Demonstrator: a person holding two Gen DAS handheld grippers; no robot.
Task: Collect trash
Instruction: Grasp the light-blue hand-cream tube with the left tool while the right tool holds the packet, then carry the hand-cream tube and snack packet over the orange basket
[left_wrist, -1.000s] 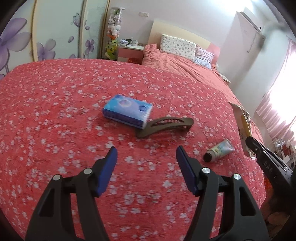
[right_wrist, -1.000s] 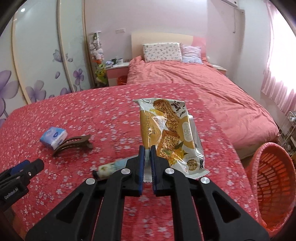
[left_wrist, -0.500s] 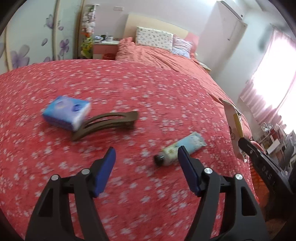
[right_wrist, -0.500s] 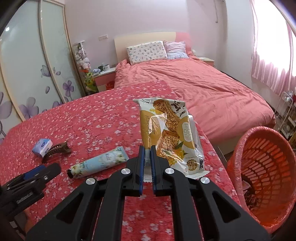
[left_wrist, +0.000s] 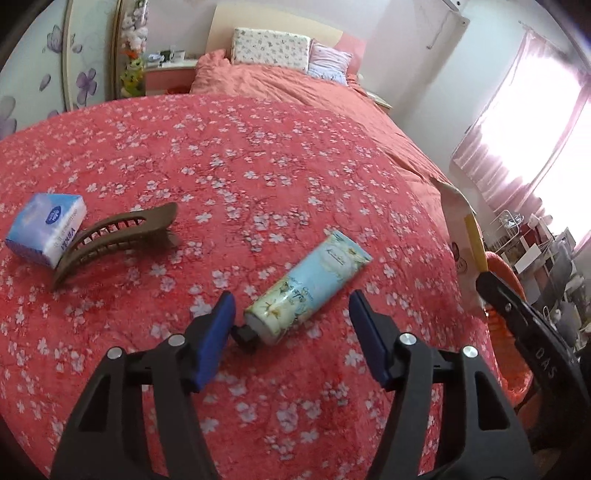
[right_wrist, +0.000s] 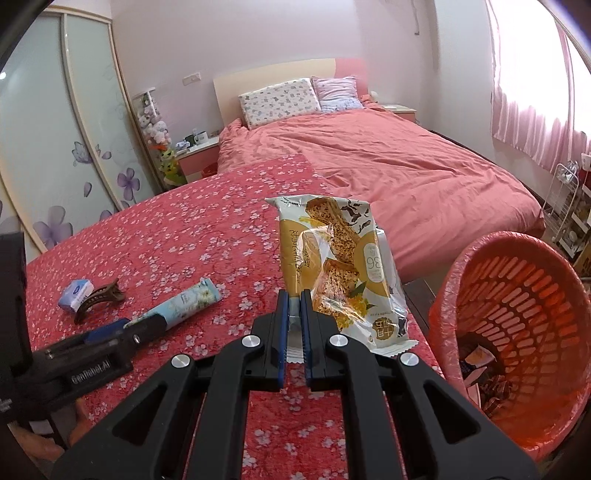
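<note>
My right gripper (right_wrist: 294, 301) is shut on a yellow snack wrapper (right_wrist: 334, 266), held upright above the red floral cover, left of an orange basket (right_wrist: 517, 332) with trash inside. The wrapper's edge also shows in the left wrist view (left_wrist: 463, 236). My left gripper (left_wrist: 291, 308) is open, its blue pads either side of the capped end of a light blue floral tube (left_wrist: 308, 290) lying on the cover. The tube also shows in the right wrist view (right_wrist: 181, 304), with the left gripper (right_wrist: 122, 328) at its near end.
A brown hair claw (left_wrist: 114, 236) and a blue tissue pack (left_wrist: 46, 229) lie at the left of the floral cover (left_wrist: 258, 166). A pink bed with pillows (right_wrist: 280, 98) lies behind. A wire rack (right_wrist: 565, 206) stands at the right by the curtain.
My left gripper has swung right from the tissue pack and hair claw and closed in on the tube. My right gripper has carried the wrapper right, bringing the basket nearer.
</note>
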